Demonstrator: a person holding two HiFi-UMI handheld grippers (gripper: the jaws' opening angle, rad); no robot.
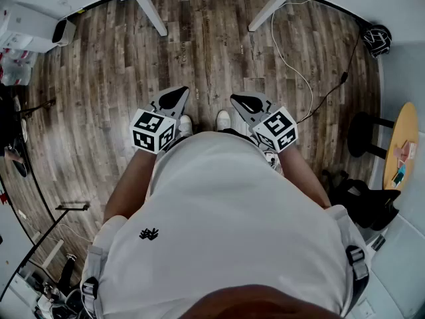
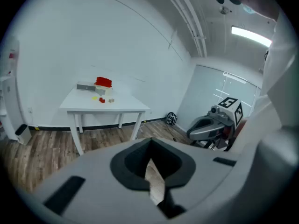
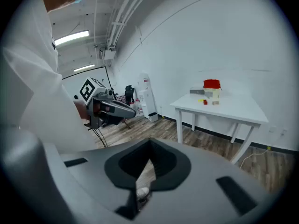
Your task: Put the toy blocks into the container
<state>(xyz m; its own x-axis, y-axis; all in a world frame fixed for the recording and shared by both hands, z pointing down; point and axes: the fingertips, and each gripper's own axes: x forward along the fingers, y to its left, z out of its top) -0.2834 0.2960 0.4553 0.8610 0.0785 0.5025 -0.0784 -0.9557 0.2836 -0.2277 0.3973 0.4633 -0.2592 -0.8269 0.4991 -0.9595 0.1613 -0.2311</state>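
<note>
Red container [image 2: 103,82] upright on table [image 2: 122,107] (blocks [image 2: 102,99] beside it); left claw [image 2: 151,146], right claw [image 3: 149,146] pressed together.

It was a bare lab or test room, sparsely furnished; a lone white table [image 2: 105,105] stood against plain white walls [image 2: 70,41] on a wood-plank floor [image 1: 199,58]; above the table ran exposed ceiling pipes [image 2: 188,17] and a strip light [image 2: 250,35]; loose cables [image 1: 292,65] trailed beside the table.
</note>
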